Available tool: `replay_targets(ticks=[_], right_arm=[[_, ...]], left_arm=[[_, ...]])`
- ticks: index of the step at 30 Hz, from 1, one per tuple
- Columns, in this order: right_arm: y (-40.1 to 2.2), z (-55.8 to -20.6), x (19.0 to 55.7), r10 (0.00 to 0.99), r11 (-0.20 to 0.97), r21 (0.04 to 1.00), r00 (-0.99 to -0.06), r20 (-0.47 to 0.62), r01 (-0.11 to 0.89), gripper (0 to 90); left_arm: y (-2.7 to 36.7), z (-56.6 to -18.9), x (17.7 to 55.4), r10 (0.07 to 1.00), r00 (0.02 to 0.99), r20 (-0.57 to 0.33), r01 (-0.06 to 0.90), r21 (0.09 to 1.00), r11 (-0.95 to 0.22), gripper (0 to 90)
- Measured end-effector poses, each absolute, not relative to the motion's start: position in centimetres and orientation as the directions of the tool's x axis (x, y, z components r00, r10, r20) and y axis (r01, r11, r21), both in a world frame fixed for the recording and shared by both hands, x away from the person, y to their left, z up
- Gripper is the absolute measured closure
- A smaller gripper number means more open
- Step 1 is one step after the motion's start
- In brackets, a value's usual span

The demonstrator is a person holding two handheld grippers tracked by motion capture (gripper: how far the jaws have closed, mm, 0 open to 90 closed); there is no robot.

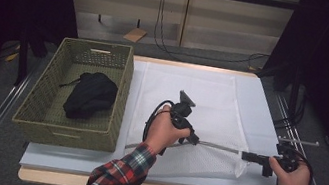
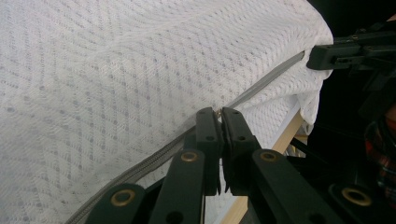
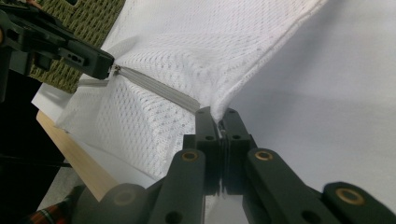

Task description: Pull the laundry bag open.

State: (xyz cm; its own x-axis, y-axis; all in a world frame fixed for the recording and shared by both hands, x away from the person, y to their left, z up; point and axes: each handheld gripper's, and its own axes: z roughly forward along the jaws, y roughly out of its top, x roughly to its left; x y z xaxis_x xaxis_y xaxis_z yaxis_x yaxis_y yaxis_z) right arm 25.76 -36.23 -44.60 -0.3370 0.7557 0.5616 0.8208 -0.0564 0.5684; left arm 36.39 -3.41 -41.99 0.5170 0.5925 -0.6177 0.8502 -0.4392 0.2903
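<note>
White mesh bag (image 1: 200,109) between both tongs

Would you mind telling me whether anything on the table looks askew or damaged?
Nothing looks damaged. The white mesh bag is lifted at its near edge, where both grippers pinch its grey zipper. The dark garment lies crumpled in the basket.

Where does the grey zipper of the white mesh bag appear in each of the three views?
High view: the zipper runs level near the table's front edge, between the left gripper and the right gripper.
Left gripper view: it runs diagonally from bottom left to upper right.
Right gripper view: it slants from upper left down to the centre.
Shared landmark: the mesh bag.
</note>
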Motion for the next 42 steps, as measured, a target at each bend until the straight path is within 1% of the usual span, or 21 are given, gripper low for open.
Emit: replay_targets(ticks=[5,6,10,13,16,20,26,27,30,32,33,37,42], right_arm=[[-36.5,-44.7,25.7,0.754,-0.071,0.563,-0.325,0.57,0.823,88.8],[-36.5,-44.7,25.7,0.754,-0.07,0.559,-0.323,0.572,0.826,88.8],[-36.3,-44.6,25.7,0.763,-0.058,0.566,-0.329,0.557,0.823,88.8],[-36.5,-44.7,25.6,0.756,-0.062,0.563,-0.329,0.566,0.824,88.8],[-36.6,-44.7,25.6,0.757,-0.058,0.568,-0.335,0.561,0.821,88.8],[-36.5,-44.7,25.6,0.764,-0.062,0.563,-0.323,0.558,0.824,88.8],[-36.4,-44.8,25.7,0.765,-0.057,0.56,-0.325,0.556,0.826,88.8],[-36.4,-44.8,25.7,0.765,-0.055,0.563,-0.327,0.554,0.825,88.8],[-36.5,-44.8,25.7,0.767,-0.055,0.561,-0.325,0.554,0.826,88.8],[-36.6,-44.9,25.7,0.764,-0.057,0.564,-0.328,0.556,0.824,88.8],[-36.6,-45.0,25.8,0.766,-0.053,0.564,-0.329,0.553,0.824,88.8],[-36.5,-44.8,25.8,0.778,-0.046,0.567,-0.326,0.537,0.823,88.8],[-36.4,-44.9,25.8,0.779,-0.04,0.566,-0.329,0.534,0.823,88.8]], left_arm=[[-2.8,-42.2,36.6,0.582,0.506,-0.636,0.855,0.28,-0.437,86.7],[-2.7,-42.2,36.5,0.596,0.503,-0.626,0.858,0.277,-0.433,86.7],[-2.7,-42.2,36.3,0.582,0.513,-0.631,0.851,0.285,-0.441,86.7],[-2.4,-42.3,36.4,0.575,0.525,-0.628,0.844,0.293,-0.45,86.7],[-2.4,-42.2,36.2,0.574,0.51,-0.641,0.853,0.287,-0.437,86.7],[-2.4,-42.2,36.2,0.584,0.523,-0.62,0.845,0.291,-0.448,86.7],[-2.1,-42.6,36.5,0.582,0.521,-0.624,0.845,0.285,-0.452,86.7],[-2.1,-42.6,36.4,0.585,0.51,-0.631,0.853,0.284,-0.437,86.7],[-1.6,-42.7,36.6,0.585,0.523,-0.62,0.845,0.286,-0.452,86.7],[-1.5,-42.7,36.6,0.585,0.505,-0.635,0.856,0.283,-0.432,86.7],[-1.3,-42.7,36.7,0.587,0.512,-0.627,0.851,0.281,-0.443,86.7],[-0.7,-42.8,36.8,0.601,0.492,-0.629,0.864,0.271,-0.423,86.7],[-0.1,-42.8,36.7,0.599,0.491,-0.632,0.866,0.279,-0.415,86.7]])
